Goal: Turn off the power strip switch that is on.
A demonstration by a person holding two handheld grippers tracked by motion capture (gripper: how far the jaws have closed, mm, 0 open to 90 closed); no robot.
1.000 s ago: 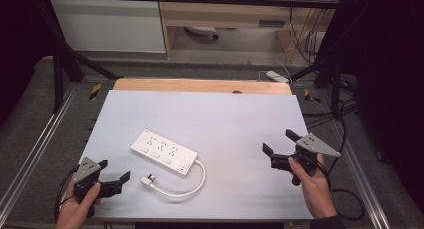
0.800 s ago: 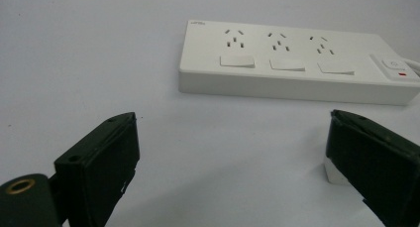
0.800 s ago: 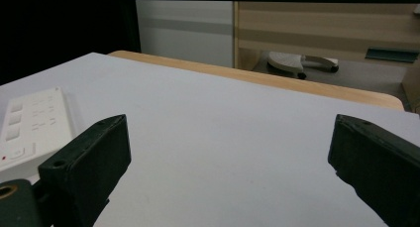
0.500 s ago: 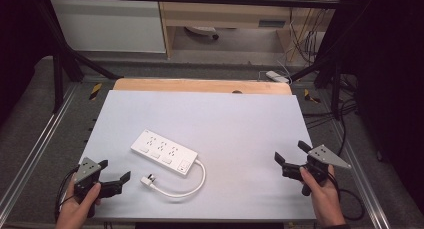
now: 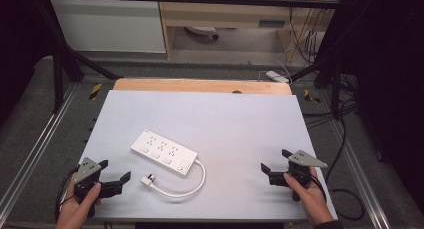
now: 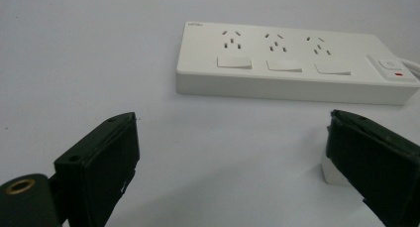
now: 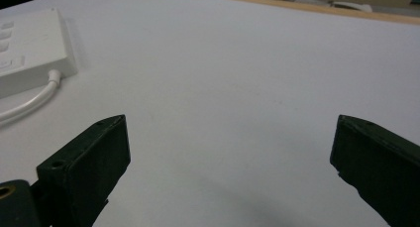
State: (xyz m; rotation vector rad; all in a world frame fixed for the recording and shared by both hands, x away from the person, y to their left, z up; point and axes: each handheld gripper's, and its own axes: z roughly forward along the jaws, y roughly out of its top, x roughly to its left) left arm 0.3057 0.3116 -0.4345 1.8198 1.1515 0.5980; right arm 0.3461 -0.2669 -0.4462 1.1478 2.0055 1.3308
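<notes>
A white power strip (image 5: pixel 164 152) with three sockets lies left of centre on the white tabletop (image 5: pixel 235 119). Its white cable (image 5: pixel 192 186) loops round to a plug (image 5: pixel 148 180) near the front edge. My left gripper (image 5: pixel 116 170) rests open at the front left, just left of the plug. In the left gripper view the power strip (image 6: pixel 297 73) lies ahead of the open left gripper (image 6: pixel 233 133), and the plug (image 6: pixel 333 173) peeks out behind the right jaw. My right gripper (image 5: pixel 274 160) is open at the front right with nothing between its fingers. In the right gripper view the right gripper (image 7: pixel 230 133) faces bare table, the strip's end (image 7: pixel 29 53) at far left.
A wooden strip (image 5: pixel 200 85) borders the table's far edge. Metal rails (image 5: pixel 45 139) run along both sides. Loose cables (image 5: pixel 345 189) lie on the floor to the right, and cabinets (image 5: pixel 110 24) stand beyond the table.
My right gripper has drawn back toward the table's front edge, still open. The left gripper, power strip and plug have stayed where they were.
</notes>
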